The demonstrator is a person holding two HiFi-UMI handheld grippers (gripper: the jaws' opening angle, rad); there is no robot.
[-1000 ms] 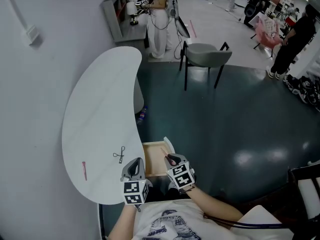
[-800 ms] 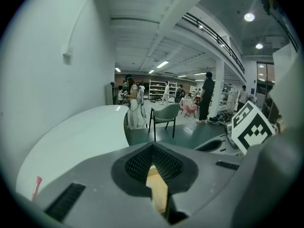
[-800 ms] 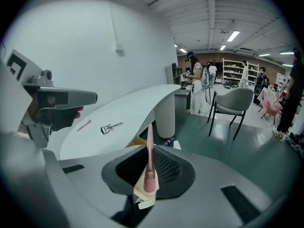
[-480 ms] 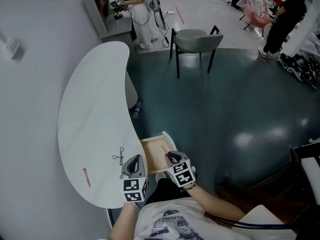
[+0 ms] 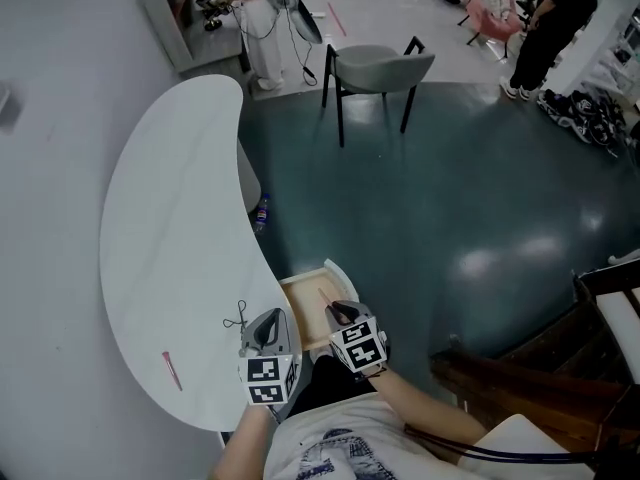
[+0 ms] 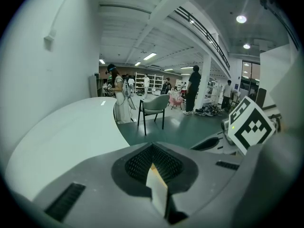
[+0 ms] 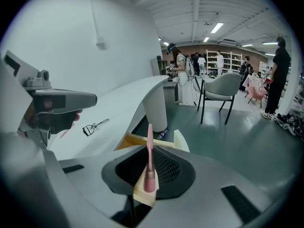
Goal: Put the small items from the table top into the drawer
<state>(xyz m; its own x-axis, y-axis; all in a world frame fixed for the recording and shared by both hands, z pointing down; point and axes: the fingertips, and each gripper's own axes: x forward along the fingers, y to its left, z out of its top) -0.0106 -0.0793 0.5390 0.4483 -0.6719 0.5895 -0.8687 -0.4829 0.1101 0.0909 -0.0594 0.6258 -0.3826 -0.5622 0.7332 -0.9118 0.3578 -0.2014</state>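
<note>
Just off the table [image 5: 170,238] edge, the drawer [image 5: 302,308] juts open.

pink stick [image 5: 172,369] [image 7: 149,158] x2 | eyelash curler [image 5: 238,316] x1 | drawer [image 5: 300,284] x1 | chair [image 5: 375,66] x1

Head view has swung: grey chair [image 5: 380,66] and the people [image 5: 545,23] behind it slid up and left in frame; wall box [image 5: 5,103] now at the left edge, blurred. More dark wooden furniture [image 5: 520,368] shows lower right. Counter [image 5: 170,218] near end and the reddish stick [image 5: 172,369] sit lower. Left hand-held gripper [image 5: 263,320] and right hand-held gripper [image 5: 338,314], clamped on a pink stick [image 7: 149,151], dropped slightly
</note>
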